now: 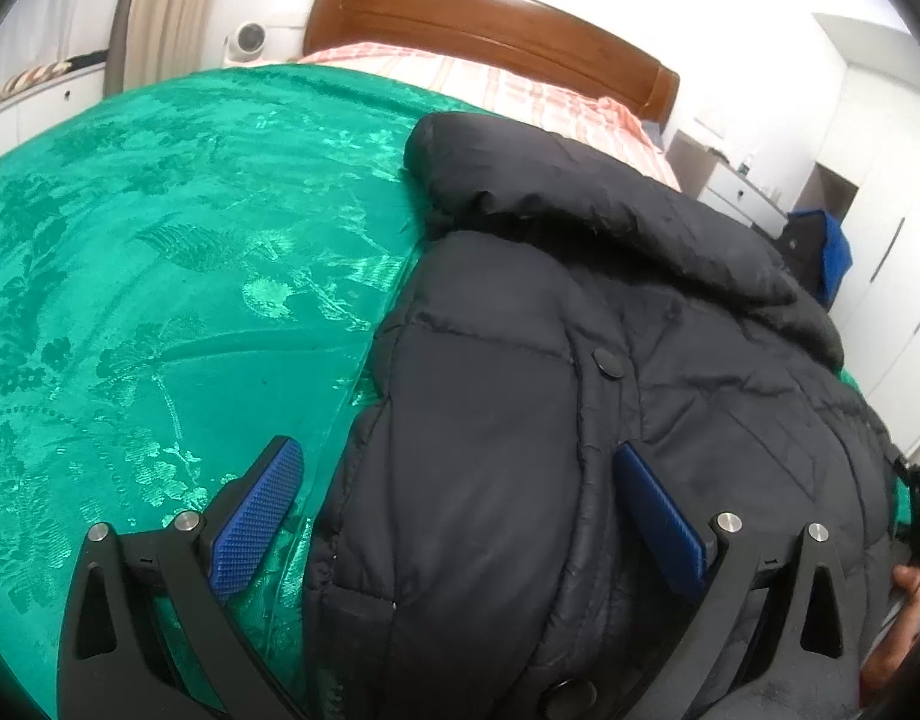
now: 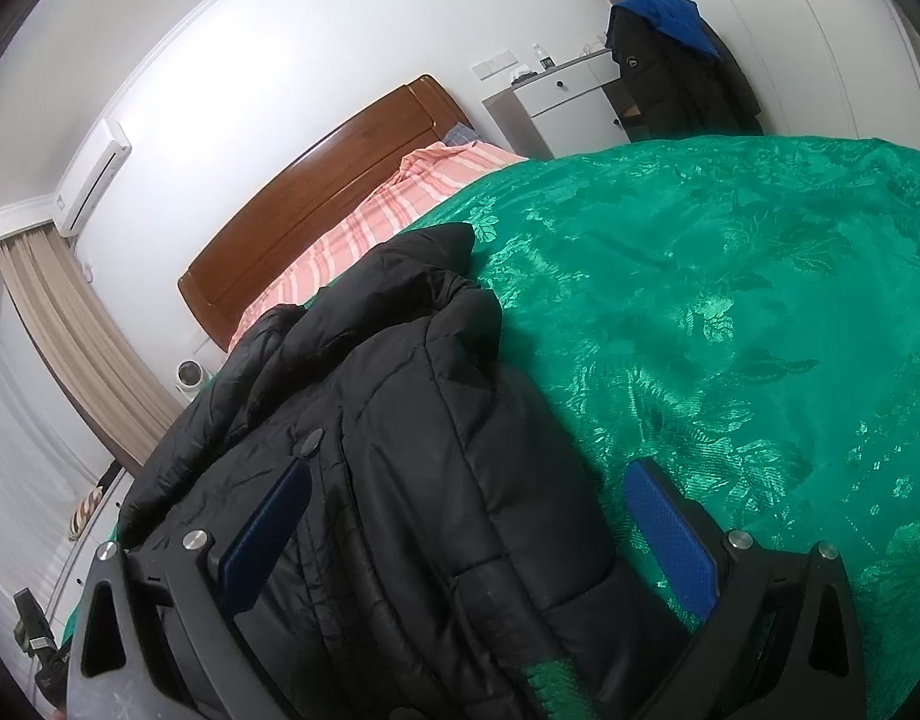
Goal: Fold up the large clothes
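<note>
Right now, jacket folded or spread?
Folded, at least partly: the jacket lies as a narrow bundle on the bedspread, sides tucked in, collar up top.

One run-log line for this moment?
left hand-held gripper: open, over jacket edge | right hand-held gripper: open, over jacket | jacket: on green bedspread

A: How do the left tongs point(image 1: 456, 507) stand?
B: Spread wide, blue pads at 8 and 4 o'clock, gripping nothing.
A: The right tongs point(image 2: 469, 531)?
B: Same, parted wide, pads at 8 and 4 o'clock.

Black-framed left gripper point(image 1: 460, 516) with blue textured pads, silver screws.
</note>
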A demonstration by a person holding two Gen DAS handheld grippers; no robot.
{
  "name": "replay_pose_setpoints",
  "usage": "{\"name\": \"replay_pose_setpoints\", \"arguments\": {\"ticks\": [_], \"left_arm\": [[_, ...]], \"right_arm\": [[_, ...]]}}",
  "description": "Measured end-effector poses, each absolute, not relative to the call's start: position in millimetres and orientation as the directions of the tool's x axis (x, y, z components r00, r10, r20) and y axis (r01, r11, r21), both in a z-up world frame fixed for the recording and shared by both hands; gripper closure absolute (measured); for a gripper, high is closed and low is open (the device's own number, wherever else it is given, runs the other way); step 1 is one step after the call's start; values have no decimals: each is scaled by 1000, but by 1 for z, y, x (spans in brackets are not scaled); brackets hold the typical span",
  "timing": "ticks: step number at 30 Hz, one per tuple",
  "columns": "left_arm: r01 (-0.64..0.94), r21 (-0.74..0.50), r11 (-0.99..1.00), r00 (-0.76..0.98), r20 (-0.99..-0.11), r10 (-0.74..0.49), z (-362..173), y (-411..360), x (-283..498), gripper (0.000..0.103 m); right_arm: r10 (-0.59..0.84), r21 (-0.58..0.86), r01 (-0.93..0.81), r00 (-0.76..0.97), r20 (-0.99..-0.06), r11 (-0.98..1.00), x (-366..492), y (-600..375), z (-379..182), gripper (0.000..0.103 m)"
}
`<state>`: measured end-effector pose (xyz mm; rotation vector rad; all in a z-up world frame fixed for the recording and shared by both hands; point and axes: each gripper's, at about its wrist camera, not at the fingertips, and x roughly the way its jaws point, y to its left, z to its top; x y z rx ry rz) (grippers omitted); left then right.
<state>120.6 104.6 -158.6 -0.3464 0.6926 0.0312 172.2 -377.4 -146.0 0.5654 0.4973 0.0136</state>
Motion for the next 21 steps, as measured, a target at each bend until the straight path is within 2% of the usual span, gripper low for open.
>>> {"name": "replay_pose_setpoints", "arguments": {"ticks": [21], "left_arm": [[-148, -299, 943, 768, -636, -81, -157, 103, 122, 0]], "right_arm": [[144, 504, 138, 864, -482, 853, 180, -374, -145, 0]]}}
